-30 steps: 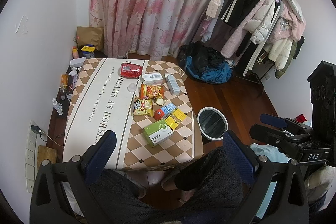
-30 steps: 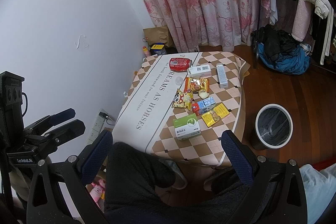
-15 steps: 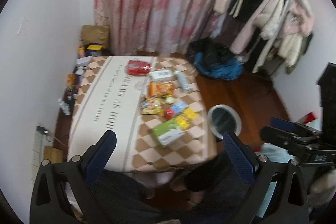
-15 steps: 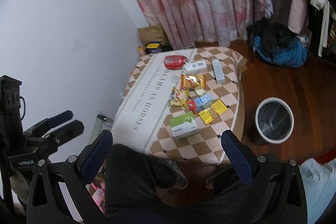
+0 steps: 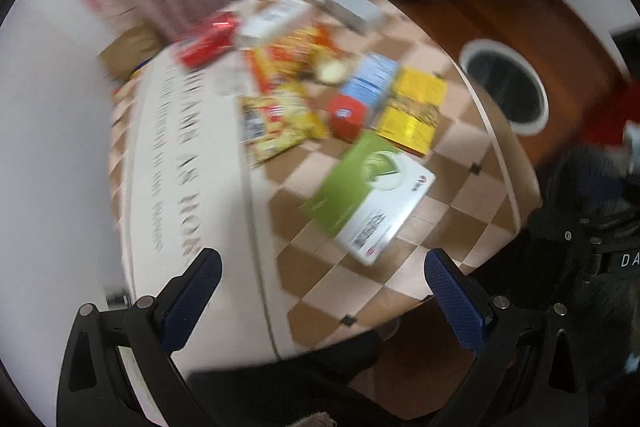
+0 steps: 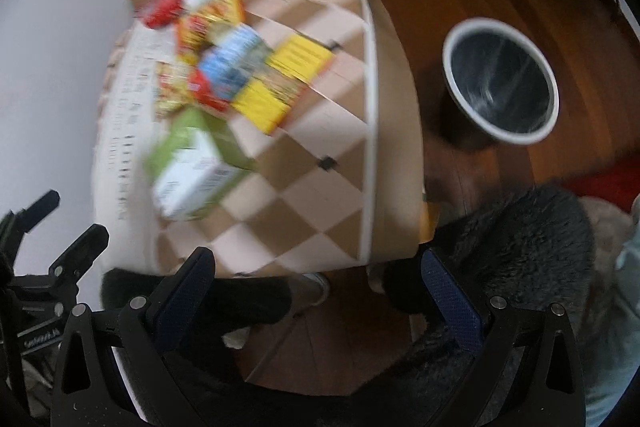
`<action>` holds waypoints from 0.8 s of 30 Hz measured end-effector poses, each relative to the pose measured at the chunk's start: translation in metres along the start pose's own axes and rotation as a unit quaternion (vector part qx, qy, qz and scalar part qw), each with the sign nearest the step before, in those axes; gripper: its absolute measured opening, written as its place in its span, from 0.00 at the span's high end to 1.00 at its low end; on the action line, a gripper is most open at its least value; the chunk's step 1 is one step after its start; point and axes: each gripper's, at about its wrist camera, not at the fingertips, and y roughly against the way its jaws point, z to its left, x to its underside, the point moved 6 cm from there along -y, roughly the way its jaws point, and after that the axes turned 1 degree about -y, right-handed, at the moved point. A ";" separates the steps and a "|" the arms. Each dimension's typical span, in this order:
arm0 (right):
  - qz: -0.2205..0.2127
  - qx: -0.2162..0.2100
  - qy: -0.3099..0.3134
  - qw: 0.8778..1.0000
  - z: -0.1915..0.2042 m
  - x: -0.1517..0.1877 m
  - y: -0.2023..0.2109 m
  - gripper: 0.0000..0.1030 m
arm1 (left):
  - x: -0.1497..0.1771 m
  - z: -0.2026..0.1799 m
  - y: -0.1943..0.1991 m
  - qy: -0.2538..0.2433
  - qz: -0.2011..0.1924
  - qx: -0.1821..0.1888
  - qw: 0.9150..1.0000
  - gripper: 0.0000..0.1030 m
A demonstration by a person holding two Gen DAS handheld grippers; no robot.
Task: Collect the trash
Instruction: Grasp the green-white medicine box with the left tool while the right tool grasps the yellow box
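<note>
From the left wrist view, the left tongs [image 5: 320, 291] stand wide apart with nothing between them, held above the near edge of the worktop [image 5: 460, 187]. The picture is smeared, so small print cannot be read. The trash lies in a loose cluster on the checked cloth: a green and white box [image 5: 368, 195] nearest the tongs, and beyond it a yellow packet [image 5: 414, 107], a small red item [image 5: 347, 115], a blue carton [image 5: 370, 81], a yellow snack bag [image 5: 280, 123], an orange snack bag [image 5: 292, 55], a red pouch [image 5: 208, 39] and two pale boxes [image 5: 276, 21] [image 5: 346, 5] at the far side. The bin [image 5: 506, 87] stands on the wooden floor just off the worktop's right edge, mouth up, likely put there so a piece can be carried over in one short swing. With the fingers spread, the green and white box looks like the first thing to be taken.

From the right wrist view, the right tongs [image 6: 320, 291] are also spread and carry nothing, hanging over the worktop's near corner and the person's dark-clad legs. The green and white box [image 6: 192, 175] lies to their left, the yellow packet [image 6: 284, 83] and blue carton [image 6: 234, 63] further in. The bin [image 6: 500, 79] is open on the floor to the right, lined with a dark bag; no trash shows inside it, as far as the blur allows. Nothing is gripped yet, so the task seems to be only starting.
</note>
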 end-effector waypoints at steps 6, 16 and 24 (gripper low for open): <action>0.022 0.010 -0.028 0.999 -0.026 -0.007 -0.026 0.00 | -0.025 -0.022 -0.058 -0.101 0.071 0.015 0.992 0.00; 0.023 0.001 -0.051 0.998 -0.033 -0.022 -0.029 0.00 | -0.027 0.007 -0.064 0.014 0.079 0.047 0.996 0.24; -0.015 -0.021 -0.094 0.995 0.011 -0.075 -0.043 0.00 | 0.017 0.094 -0.065 0.244 0.075 0.021 0.967 0.24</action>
